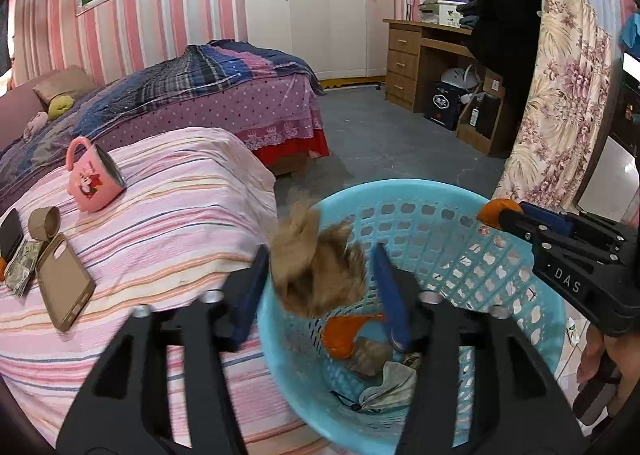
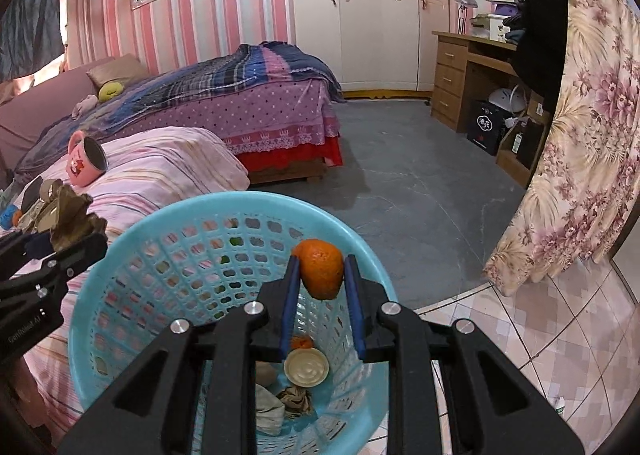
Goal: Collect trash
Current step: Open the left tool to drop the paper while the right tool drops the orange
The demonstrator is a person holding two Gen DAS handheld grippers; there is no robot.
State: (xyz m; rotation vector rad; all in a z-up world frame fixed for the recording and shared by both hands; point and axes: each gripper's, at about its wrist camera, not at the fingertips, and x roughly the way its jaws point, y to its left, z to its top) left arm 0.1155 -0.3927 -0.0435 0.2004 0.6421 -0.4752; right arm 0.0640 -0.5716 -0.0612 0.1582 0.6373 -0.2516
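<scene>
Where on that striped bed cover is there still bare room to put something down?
Free: the striped cover between the pink mug and the blue basket. Crowded: the left edge, where the phone, cardboard roll and papers cluster.

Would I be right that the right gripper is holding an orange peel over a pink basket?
Not quite: the basket is light blue, not pink, as the right wrist view shows. The rest holds: the right gripper grips the orange peel between its fingers over that basket.
</scene>
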